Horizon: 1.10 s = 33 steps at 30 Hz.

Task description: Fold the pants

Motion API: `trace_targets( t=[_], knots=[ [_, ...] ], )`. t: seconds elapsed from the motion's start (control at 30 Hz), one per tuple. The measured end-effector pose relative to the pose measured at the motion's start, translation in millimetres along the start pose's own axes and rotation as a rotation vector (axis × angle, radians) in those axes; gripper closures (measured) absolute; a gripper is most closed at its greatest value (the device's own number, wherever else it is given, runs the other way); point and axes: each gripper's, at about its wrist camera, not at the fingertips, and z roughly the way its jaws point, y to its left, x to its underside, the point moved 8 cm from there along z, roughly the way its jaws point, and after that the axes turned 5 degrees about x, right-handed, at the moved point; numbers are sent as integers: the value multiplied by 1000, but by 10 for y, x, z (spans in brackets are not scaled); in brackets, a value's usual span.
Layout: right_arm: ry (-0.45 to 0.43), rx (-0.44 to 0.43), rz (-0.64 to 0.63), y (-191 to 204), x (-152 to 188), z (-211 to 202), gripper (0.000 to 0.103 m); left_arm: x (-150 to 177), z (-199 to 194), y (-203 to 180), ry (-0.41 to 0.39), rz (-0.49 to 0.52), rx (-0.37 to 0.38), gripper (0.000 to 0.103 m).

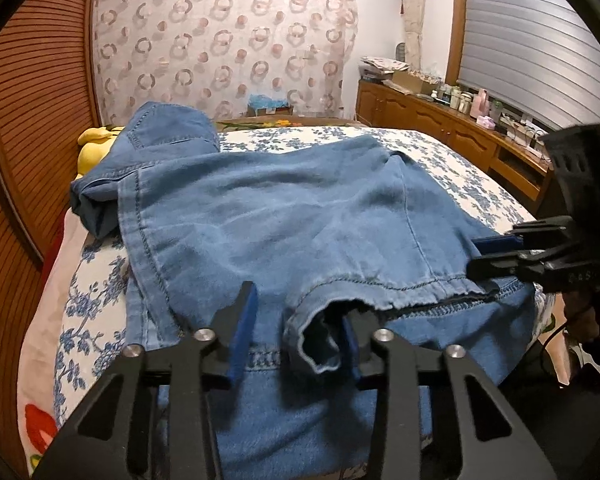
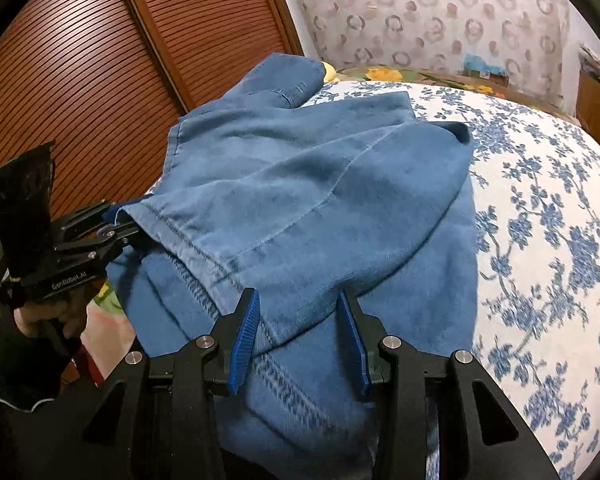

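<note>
Blue denim pants lie folded over on the flowered bed, also seen in the right wrist view. My left gripper is open at the near hem; a curled leg cuff sits between its blue pads and covers the right pad. From the right wrist view the left gripper sits at the hem's left corner. My right gripper is open with denim lying between its pads, not pinched. In the left wrist view the right gripper sits at the hem's right end.
A white bedspread with blue flowers covers the bed. A slatted wooden wardrobe stands at the left. A wooden sideboard with bottles runs along the right wall. A yellow soft toy lies beyond the pants.
</note>
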Motion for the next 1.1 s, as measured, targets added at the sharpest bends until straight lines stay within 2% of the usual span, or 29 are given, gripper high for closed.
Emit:
trace_targets(
  t=[0.03, 0.07, 0.13, 0.27, 0.5, 0.6, 0.7, 0.87, 0.93, 1.0, 1.1],
  knots=[
    [-2, -5, -8, 1, -30, 20, 90, -2, 9, -18, -6, 5, 15, 75],
    [-2, -10, -16, 4, -57, 35, 96, -2, 3, -21, -5, 9, 20, 85],
    [-17, -13, -32, -14, -145, 43, 101, 15, 21, -6, 6, 13, 8, 88],
    [-79, 17, -68, -15, -407, -100, 102, 6, -7, 5, -5, -5, 21, 93],
    [-197, 76, -188, 183, -966, -357, 102, -116, -260, -138, -70, -7, 55, 95],
    [-256, 108, -226, 256, -1283, -413, 102, -192, -466, -260, -109, -9, 107, 95],
    [-291, 84, -233, 349, -1592, -397, 102, -256, -611, -369, -133, -14, 157, 95],
    [-326, 27, -305, 800, -1895, -183, 102, -255, -721, -306, -155, -47, 165, 95],
    [-313, 6, -337, 980, -1933, 4, 102, -197, -728, -213, -153, -66, 150, 95],
    [-292, -2, -367, 1112, -1927, 217, 102, -109, -710, -126, -136, -89, 135, 95],
    [-209, 4, -363, 1135, -1872, 623, 102, 70, -657, 56, -100, -138, 114, 95]
  ],
)
